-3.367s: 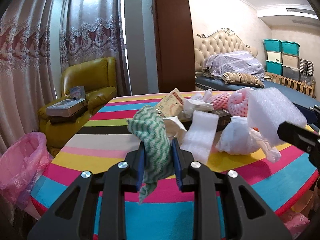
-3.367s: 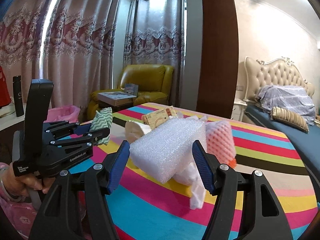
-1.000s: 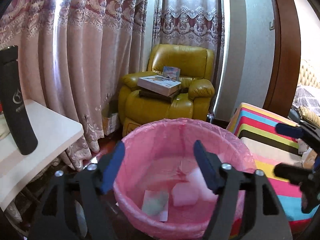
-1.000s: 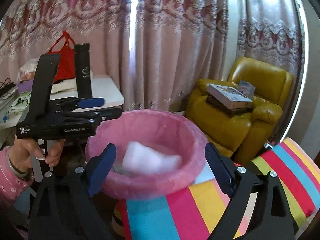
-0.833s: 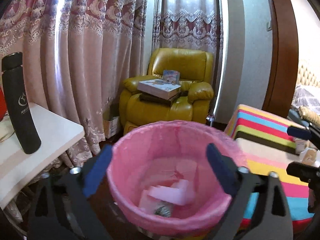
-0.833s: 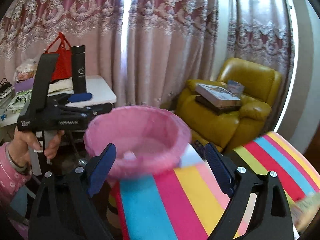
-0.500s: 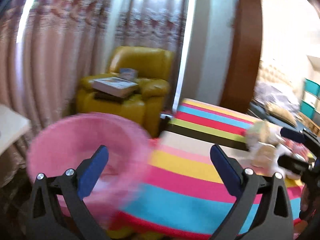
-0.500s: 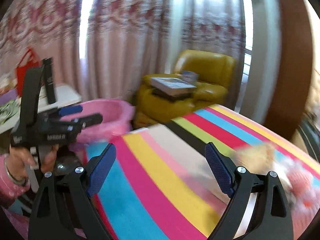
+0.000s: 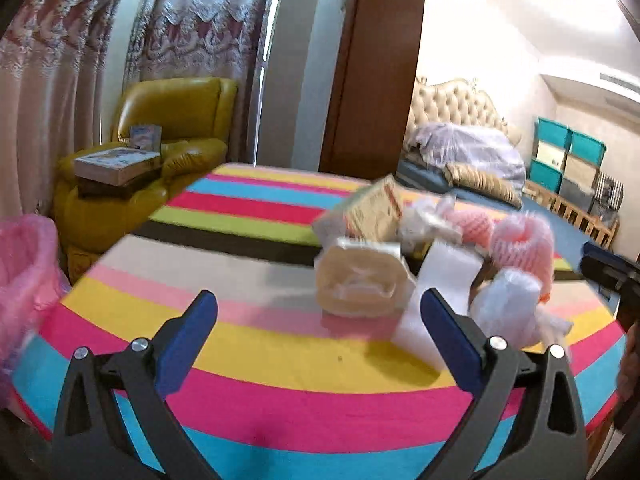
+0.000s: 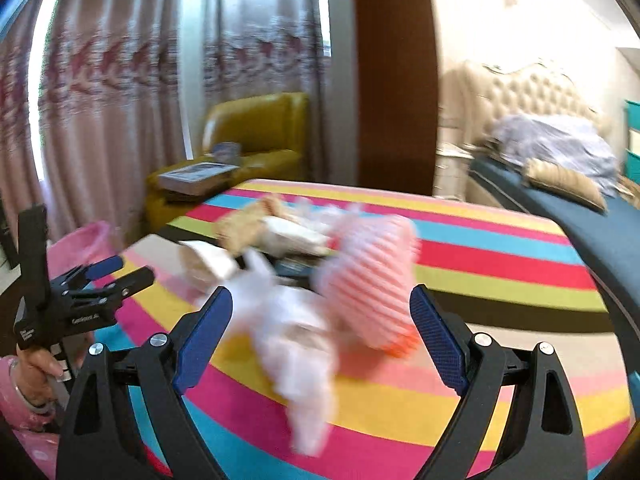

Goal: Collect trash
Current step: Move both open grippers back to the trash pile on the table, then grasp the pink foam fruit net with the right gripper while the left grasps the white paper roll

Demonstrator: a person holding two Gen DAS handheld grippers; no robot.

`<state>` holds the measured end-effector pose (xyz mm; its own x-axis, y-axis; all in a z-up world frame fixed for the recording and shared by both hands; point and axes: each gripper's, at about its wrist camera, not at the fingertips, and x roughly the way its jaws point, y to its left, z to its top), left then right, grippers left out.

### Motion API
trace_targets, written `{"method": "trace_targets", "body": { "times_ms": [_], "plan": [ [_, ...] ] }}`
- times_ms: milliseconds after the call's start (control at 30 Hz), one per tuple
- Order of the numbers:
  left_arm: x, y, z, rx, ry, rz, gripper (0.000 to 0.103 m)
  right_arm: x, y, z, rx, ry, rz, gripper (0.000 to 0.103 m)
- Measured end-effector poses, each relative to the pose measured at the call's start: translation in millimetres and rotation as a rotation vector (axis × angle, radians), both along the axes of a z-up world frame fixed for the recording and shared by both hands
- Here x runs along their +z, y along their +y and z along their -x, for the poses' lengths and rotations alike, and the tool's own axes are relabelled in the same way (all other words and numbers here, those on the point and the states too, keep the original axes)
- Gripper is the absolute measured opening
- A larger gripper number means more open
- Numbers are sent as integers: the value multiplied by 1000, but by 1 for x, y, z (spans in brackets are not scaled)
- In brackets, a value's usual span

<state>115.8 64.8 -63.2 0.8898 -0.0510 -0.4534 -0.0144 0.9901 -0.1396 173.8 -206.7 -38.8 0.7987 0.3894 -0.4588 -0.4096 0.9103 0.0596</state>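
Note:
A trash pile lies on the striped table (image 9: 256,344): a cream crumpled wrapper (image 9: 362,280), a white foam sheet (image 9: 444,276), a white plastic bag (image 9: 504,300), pink foam nets (image 9: 524,244) and a printed carton (image 9: 374,210). My left gripper (image 9: 318,308) hangs open and empty over the table, just short of the wrapper. My right gripper (image 10: 320,304) is open too, with the blurred white plastic bag (image 10: 288,328) and a pink foam net (image 10: 368,280) beyond its fingertips, untouched. The pink bin bag (image 9: 24,264) stands at the table's left end.
A yellow armchair (image 9: 172,132) carrying books sits behind the table's far left corner. A brown pillar (image 9: 376,64) rises behind the table, and a bed (image 9: 472,168) lies to the far right. A hand (image 10: 40,360) holds the left gripper (image 10: 124,272).
Both grippers swung from over the pink bin back to the pile on the table. The green cloth and white foam block they held are gone from the jaws. The left jaws widened.

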Motion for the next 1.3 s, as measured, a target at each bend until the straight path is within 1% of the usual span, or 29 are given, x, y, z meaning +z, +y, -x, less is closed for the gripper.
{"method": "trace_targets", "body": {
  "times_ms": [33, 67, 100, 167, 233, 300, 467, 600, 833, 867, 933, 1033, 1133, 1200, 1300],
  "plan": [
    [-3, -1, -4, -6, 14, -9, 98, -2, -5, -3, -23, 8, -6, 85],
    [-2, -1, -5, -17, 9, -5, 98, -4, -10, -7, -42, 13, -13, 85],
    [-3, -1, -8, -16, 20, 3, 98, -7, -14, -11, -61, 16, -18, 85],
    [-6, 2, -15, -34, 63, 19, 98, -11, -17, -18, -83, 25, -11, 85],
    [-11, 6, -25, -48, 117, 53, 98, -15, -14, -28, -98, 42, 4, 84],
    [-10, 11, -26, -28, 116, 65, 98, -20, -10, -36, -95, 56, 8, 83],
    [-10, 15, -20, -17, 68, 75, 98, -30, 0, -51, -104, 101, 40, 77],
    [-11, 13, -19, -16, 71, 70, 98, -34, 5, -65, -106, 127, 53, 77],
    [-10, 13, -17, -19, 79, 64, 98, -37, 18, -83, -105, 128, 89, 77],
    [-11, 12, -17, -19, 82, 62, 98, -37, 19, -84, -104, 132, 89, 76],
    [-11, 11, -18, -20, 89, 59, 98, -36, 18, -82, -110, 119, 81, 52],
    [-11, 11, -18, -17, 92, 53, 98, -33, 11, -76, -126, 93, 55, 37],
    [-11, 9, -17, -15, 96, 46, 98, -31, 4, -71, -150, 74, 30, 31],
    [-11, 9, -18, -14, 101, 41, 98, -30, 3, -69, -151, 62, 25, 29],
    [-10, 8, -18, -13, 108, 33, 98, -28, 7, -64, -149, 33, 44, 29]
  ]
}}
